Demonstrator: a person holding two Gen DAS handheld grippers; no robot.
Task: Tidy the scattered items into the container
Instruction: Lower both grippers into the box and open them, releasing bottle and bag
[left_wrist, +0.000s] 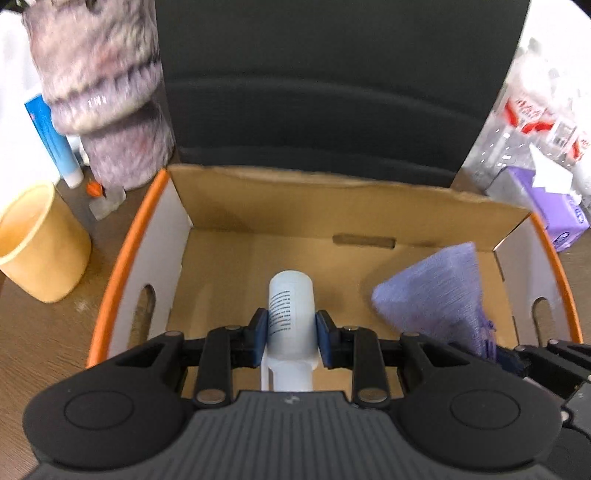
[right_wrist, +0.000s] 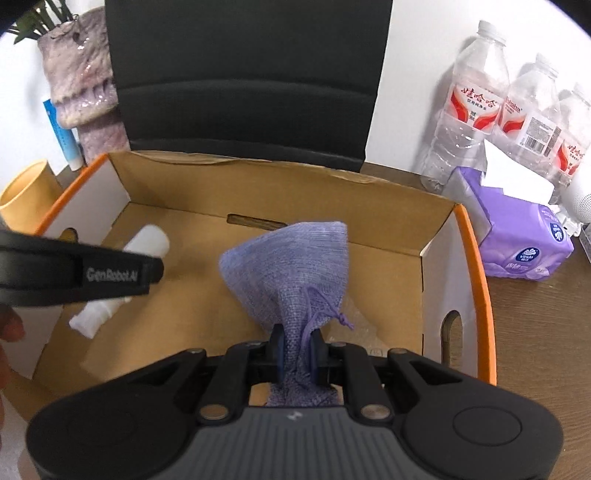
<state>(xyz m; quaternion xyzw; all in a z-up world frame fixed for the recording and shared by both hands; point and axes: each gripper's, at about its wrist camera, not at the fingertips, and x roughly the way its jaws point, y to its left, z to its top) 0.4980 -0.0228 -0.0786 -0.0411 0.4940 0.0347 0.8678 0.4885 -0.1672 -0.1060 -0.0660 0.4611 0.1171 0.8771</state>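
Observation:
An open cardboard box (left_wrist: 295, 192) with an orange rim and white end walls fills both views; it also shows in the right wrist view (right_wrist: 436, 236). My left gripper (left_wrist: 291, 334) is shut on a white plastic bottle (left_wrist: 291, 310) with printed text, held over the box floor. The bottle also shows in the right wrist view (right_wrist: 147, 240), partly behind the left gripper's body. My right gripper (right_wrist: 297, 354) is shut on the neck of a purple drawstring pouch (right_wrist: 291, 258), held over the right half of the box. The pouch also shows in the left wrist view (left_wrist: 436, 291).
A yellow paper cup (left_wrist: 37, 243) stands left of the box. A purple-grey vase (left_wrist: 107, 96) and a blue tube (left_wrist: 51, 136) stand behind it. A purple tissue pack (right_wrist: 517, 236) and clear water bottles (right_wrist: 476, 107) stand to the right. A black chair back (right_wrist: 243, 74) rises behind.

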